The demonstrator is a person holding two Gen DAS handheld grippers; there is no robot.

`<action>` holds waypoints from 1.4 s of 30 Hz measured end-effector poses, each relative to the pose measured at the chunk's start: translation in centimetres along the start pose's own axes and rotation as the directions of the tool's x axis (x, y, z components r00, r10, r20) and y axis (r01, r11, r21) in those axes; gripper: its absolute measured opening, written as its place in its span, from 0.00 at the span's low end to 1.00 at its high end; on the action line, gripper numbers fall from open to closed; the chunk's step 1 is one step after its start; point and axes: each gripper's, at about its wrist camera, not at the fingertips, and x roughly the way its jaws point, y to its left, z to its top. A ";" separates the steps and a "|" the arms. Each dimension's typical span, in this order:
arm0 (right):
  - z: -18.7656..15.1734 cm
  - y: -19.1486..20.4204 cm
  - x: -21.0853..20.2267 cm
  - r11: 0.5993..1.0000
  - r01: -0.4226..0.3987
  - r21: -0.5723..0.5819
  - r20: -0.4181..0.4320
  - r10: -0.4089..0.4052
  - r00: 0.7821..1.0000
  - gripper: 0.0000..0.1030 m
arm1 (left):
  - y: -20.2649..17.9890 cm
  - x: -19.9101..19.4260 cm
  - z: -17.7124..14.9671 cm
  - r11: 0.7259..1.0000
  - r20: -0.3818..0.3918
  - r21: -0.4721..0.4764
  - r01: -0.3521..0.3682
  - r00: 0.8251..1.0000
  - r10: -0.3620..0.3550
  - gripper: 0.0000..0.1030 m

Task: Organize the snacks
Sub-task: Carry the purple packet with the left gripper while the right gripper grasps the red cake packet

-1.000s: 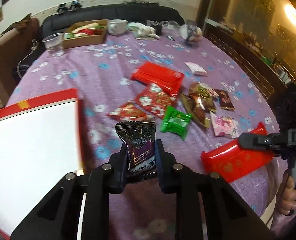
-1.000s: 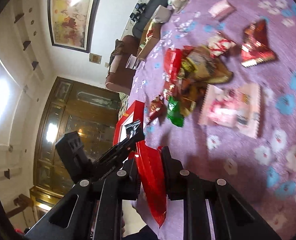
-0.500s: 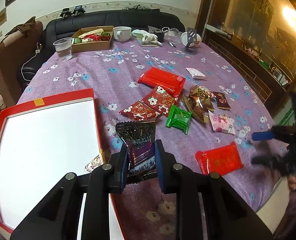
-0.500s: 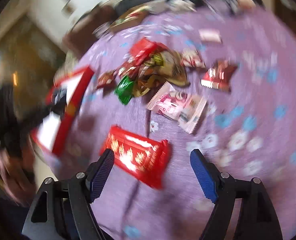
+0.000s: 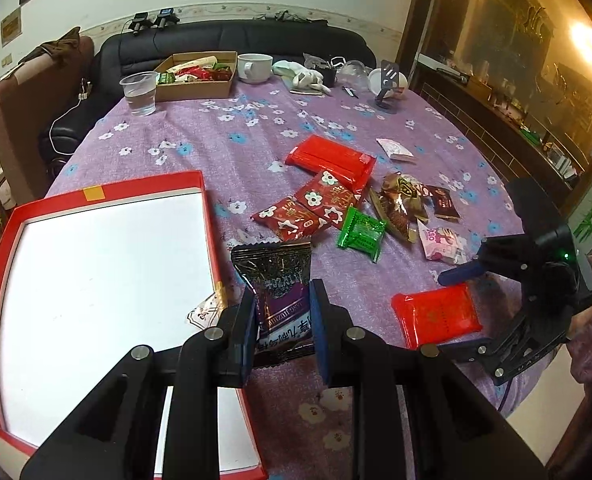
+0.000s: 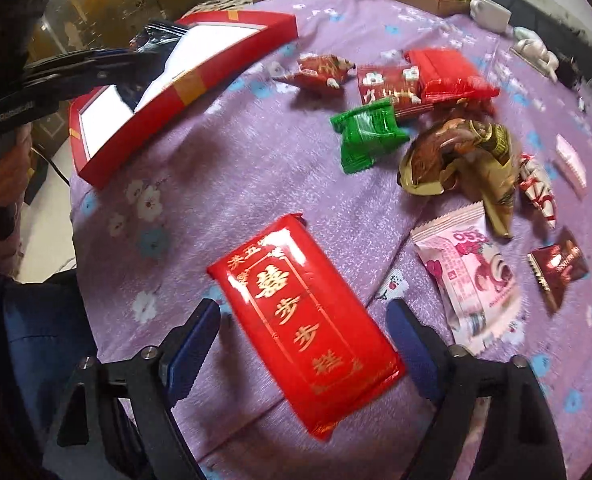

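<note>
My left gripper (image 5: 281,320) is shut on a dark purple snack packet (image 5: 279,280), held just right of the red box's (image 5: 95,194) edge, above the purple tablecloth. My right gripper (image 6: 304,332) is open; a flat red packet with gold characters (image 6: 304,320) lies on the cloth between its fingers, also seen in the left wrist view (image 5: 436,316). Loose snacks lie in a pile: a green packet (image 6: 370,136), red flowered packets (image 5: 312,208), a large red pack (image 5: 332,158), brown-gold wrappers (image 6: 460,152) and a pink packet (image 6: 468,272).
The red box has a white inside (image 5: 95,280) and sits at the table's left front. At the far edge stand a plastic cup (image 5: 139,92), a cardboard box of snacks (image 5: 195,76) and a white mug (image 5: 253,66). A black sofa (image 5: 231,40) is behind.
My right gripper let go of the red packet, which now lies flat on the cloth, and opened wide over it. My left gripper still holds the dark packet, drawn back slightly.
</note>
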 end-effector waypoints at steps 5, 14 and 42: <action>-0.5 -0.2 -1.0 0.998 0.017 0.067 0.015 -0.018 1.000 0.78 | 0.5 0.1 0.1 1.000 -0.001 -0.020 0.016 1.000 -0.016 0.21; -2.9 -1.5 -2.8 0.922 -0.040 0.385 0.101 0.001 0.995 0.46 | 1.9 -0.4 0.2 0.998 0.016 -0.049 0.026 1.000 -0.025 0.21; 1.7 6.6 0.0 0.951 0.217 0.220 -0.026 -0.217 0.976 0.66 | 5.4 -1.7 -0.7 0.993 0.033 -0.111 0.033 0.999 -0.030 0.21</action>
